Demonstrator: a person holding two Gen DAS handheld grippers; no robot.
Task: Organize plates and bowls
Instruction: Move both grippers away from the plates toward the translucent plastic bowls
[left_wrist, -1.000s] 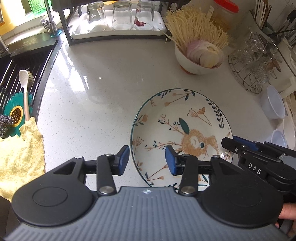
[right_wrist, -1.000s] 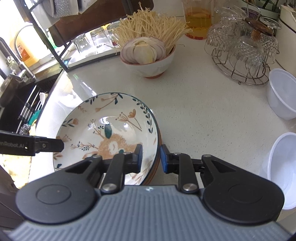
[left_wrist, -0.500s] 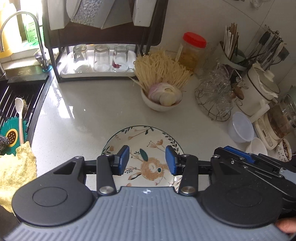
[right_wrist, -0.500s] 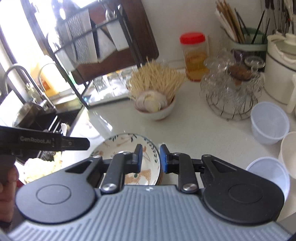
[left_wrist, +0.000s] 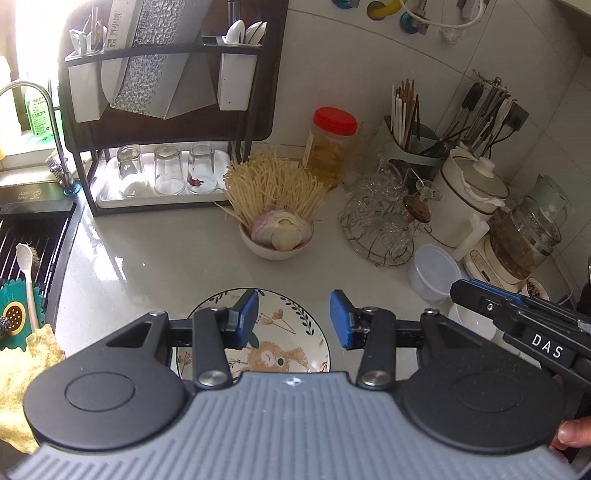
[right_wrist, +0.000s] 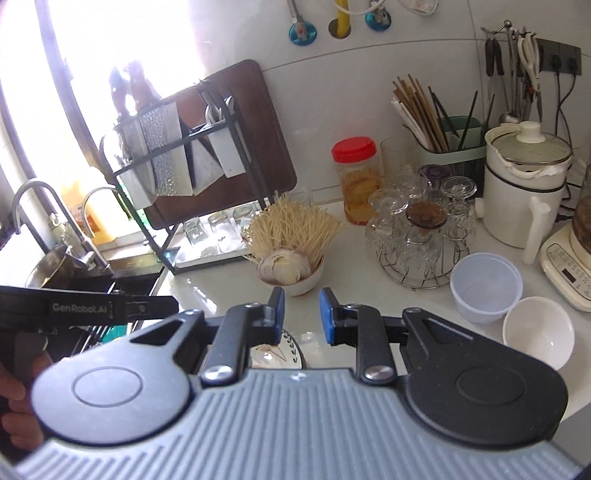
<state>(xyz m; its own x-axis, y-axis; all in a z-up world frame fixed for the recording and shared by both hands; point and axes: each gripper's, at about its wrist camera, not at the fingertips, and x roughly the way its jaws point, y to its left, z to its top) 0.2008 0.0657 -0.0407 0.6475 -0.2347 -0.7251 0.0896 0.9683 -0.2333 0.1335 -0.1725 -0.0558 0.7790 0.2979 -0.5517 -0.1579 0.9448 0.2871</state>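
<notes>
A floral plate (left_wrist: 288, 332) lies on the pale counter, below and just beyond my left gripper (left_wrist: 293, 306), which hangs open above it with nothing between its blue pads. In the right wrist view only a sliver of the plate (right_wrist: 288, 350) shows under my right gripper (right_wrist: 301, 306). Its jaws stand narrowly apart and hold nothing. A white bowl (right_wrist: 537, 332) and a clear plastic tub (right_wrist: 485, 286) sit to the right. A bowl of onion and enoki mushrooms (left_wrist: 277, 236) stands behind the plate. The right gripper (left_wrist: 517, 317) also shows at the right of the left wrist view.
A black dish rack with upturned glasses (left_wrist: 166, 173) stands at the back left beside the sink (left_wrist: 29, 240). A wire stand of glass cups (left_wrist: 380, 229), a red-lidded jar (left_wrist: 332, 144), a white pot (left_wrist: 469, 199) and a blender (left_wrist: 517, 247) crowd the back right. A yellow cloth (left_wrist: 22, 369) lies at the left.
Both grippers have lifted up and away from the plate and tilted toward the back wall. The plate stays on the counter and looks smaller. Neither pair of jaws has changed its gap.
</notes>
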